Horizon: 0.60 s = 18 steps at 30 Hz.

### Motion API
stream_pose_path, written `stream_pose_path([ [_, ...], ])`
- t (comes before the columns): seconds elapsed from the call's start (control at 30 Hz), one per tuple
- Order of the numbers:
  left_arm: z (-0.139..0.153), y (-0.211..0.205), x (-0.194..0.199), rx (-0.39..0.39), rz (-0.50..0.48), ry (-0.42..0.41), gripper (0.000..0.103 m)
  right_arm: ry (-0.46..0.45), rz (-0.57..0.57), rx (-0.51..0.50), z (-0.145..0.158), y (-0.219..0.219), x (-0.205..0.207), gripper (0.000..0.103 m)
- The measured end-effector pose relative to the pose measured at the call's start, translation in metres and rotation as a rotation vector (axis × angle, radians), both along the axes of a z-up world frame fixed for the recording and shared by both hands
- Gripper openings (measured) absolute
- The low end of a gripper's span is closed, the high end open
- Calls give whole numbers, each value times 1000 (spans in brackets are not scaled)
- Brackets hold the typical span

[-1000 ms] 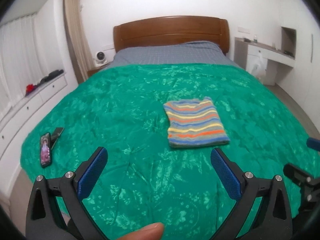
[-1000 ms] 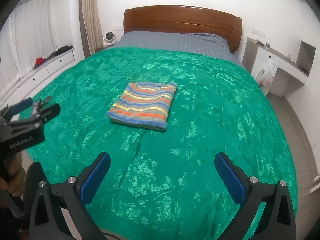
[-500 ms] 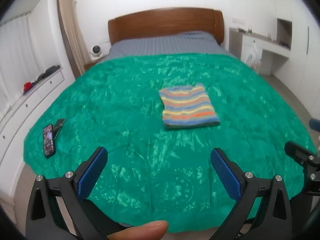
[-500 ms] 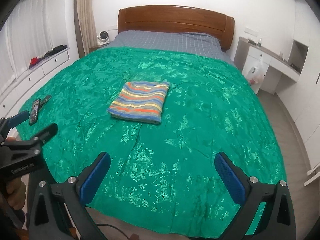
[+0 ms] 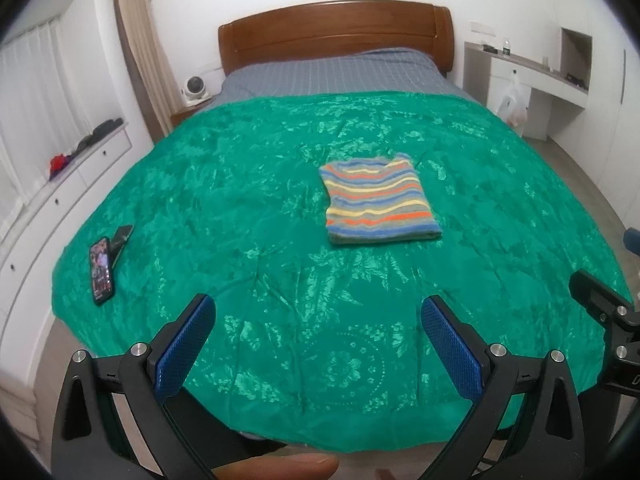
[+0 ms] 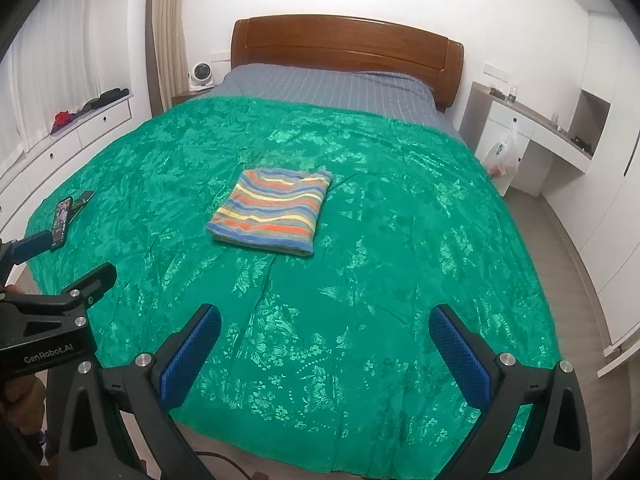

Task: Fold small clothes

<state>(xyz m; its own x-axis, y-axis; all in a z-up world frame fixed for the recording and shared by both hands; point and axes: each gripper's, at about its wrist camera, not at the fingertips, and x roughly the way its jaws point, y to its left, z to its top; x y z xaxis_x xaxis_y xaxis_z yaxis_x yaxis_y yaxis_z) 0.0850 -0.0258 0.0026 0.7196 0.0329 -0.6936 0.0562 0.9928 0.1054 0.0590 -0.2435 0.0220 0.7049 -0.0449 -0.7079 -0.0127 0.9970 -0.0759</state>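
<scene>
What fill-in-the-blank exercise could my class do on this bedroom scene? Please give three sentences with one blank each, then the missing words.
1. The folded striped garment lies on a bedspread whose colour is ____.
2. Both the left gripper and the right gripper are ____ and hold nothing.
3. Near the bedspread's left edge lies a ____ with a lit screen.

Missing words: green; open; phone

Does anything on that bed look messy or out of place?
Nothing much. The striped garment lies neatly folded mid-bed on the green bedspread. Only the phone near the left edge seems unrelated to folding clothes.
</scene>
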Motion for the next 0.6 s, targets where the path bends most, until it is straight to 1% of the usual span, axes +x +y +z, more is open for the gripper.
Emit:
stream_pose_path([
  [0.23, -4, -1, 3, 0, -3, 4, 103, 10, -4, 2, -4, -1, 1, 103],
  [0.37, -3, 0, 0, -22, 0, -10, 103, 12, -11, 9, -6, -4, 0, 103],
  [0.6, -2, -4, -1, -5, 10, -26, 103, 13, -20, 20, -7, -9, 0, 103],
])
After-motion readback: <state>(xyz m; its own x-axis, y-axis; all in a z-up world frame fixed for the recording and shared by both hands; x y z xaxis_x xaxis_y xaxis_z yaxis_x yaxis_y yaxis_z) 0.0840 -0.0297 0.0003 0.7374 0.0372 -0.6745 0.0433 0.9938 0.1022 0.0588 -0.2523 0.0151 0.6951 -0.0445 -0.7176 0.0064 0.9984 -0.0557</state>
